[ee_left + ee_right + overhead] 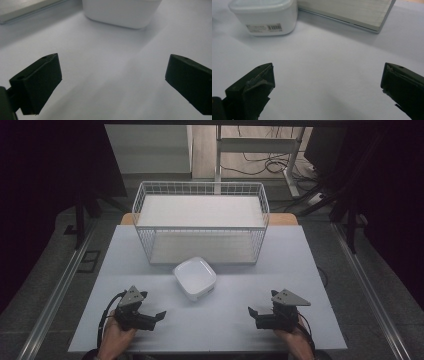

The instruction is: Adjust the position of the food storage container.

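The white, square, rounded-corner plastic container (195, 278) sits on the pale grey tabletop (215, 320), just in front of the white wire basket rack (200, 222) and near its lower shelf board. It lies forward of both grippers and between them, turned so a corner points back toward the person; being about square, it offers no real long axis to line up with.

The left gripper (157, 315) rests on the tabletop near the container's left front, fingers (40, 80) spread wide and empty. In the left gripper view the container (122, 12) stands straight ahead, slightly right of centre. The right gripper (253, 312) is a little farther off, its fingers (253, 86) also spread wide with nothing between them; in the right gripper view the container (265, 17), with a barcode label on its wall, sits ahead and to the left.

The left hand looks nearer. Bare tabletop lies between each gripper and the container, so nothing blocks a reach; only the wire basket rack just behind the container would limit pushing it forward.
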Action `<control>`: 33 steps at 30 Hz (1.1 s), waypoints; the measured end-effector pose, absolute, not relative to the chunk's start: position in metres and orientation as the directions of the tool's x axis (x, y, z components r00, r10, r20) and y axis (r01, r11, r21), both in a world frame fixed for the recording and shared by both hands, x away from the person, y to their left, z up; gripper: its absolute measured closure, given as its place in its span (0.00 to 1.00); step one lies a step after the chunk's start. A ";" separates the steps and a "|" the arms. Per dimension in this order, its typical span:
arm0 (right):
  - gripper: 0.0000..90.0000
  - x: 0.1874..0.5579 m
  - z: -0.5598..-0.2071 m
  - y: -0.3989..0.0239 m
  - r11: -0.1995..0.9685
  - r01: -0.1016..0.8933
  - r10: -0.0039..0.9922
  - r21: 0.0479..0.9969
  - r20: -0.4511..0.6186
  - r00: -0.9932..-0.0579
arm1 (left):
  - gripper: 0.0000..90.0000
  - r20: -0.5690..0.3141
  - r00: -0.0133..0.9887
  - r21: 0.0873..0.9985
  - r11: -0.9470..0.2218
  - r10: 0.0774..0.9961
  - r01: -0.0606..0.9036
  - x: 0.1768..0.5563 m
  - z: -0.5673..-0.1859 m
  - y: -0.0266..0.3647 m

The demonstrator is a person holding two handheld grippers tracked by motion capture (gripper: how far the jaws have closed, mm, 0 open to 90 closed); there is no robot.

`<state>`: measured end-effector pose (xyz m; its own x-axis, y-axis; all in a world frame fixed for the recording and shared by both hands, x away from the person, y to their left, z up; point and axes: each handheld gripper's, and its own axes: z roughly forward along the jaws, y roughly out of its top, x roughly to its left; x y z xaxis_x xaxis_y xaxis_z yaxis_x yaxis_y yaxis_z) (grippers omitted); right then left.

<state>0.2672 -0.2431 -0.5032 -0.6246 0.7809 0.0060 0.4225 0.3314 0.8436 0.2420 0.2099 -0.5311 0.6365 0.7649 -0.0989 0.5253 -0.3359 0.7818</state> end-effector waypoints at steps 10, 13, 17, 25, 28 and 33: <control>0.00 0.268 -0.504 -0.244 0.329 0.429 0.770 0.841 0.024 -0.638 | 0.04 -0.150 0.635 0.783 -0.302 0.758 0.545 0.244 -0.529 0.211; 0.00 0.267 -0.503 -0.242 0.333 0.419 0.770 0.845 0.013 -0.638 | 0.04 -0.132 0.642 0.770 -0.330 0.755 0.546 0.244 -0.529 0.208; 0.00 0.267 -0.503 -0.242 0.331 0.422 0.764 0.844 0.023 -0.645 | 0.02 -0.134 0.641 0.754 -0.342 0.756 0.560 0.245 -0.528 0.206; 0.00 0.269 -0.502 -0.240 0.343 0.432 0.751 0.834 0.032 -0.659 | 0.06 -0.148 0.631 0.762 -0.319 0.761 0.564 0.248 -0.524 0.209; 0.00 0.271 -0.499 -0.234 0.361 0.421 0.739 0.832 0.021 -0.674 | 0.13 -0.131 0.628 0.756 -0.332 0.767 0.563 0.252 -0.523 0.210; 0.00 0.273 -0.496 -0.226 0.381 0.418 0.727 0.825 0.012 -0.687 | 0.20 -0.133 0.621 0.759 -0.323 0.772 0.565 0.262 -0.519 0.212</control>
<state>0.2735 -0.2261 -0.4960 -0.6866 0.7269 0.0122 0.4181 0.3811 0.8246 0.2615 0.2118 -0.5187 0.6213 0.7722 -0.1330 0.5646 -0.3234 0.7594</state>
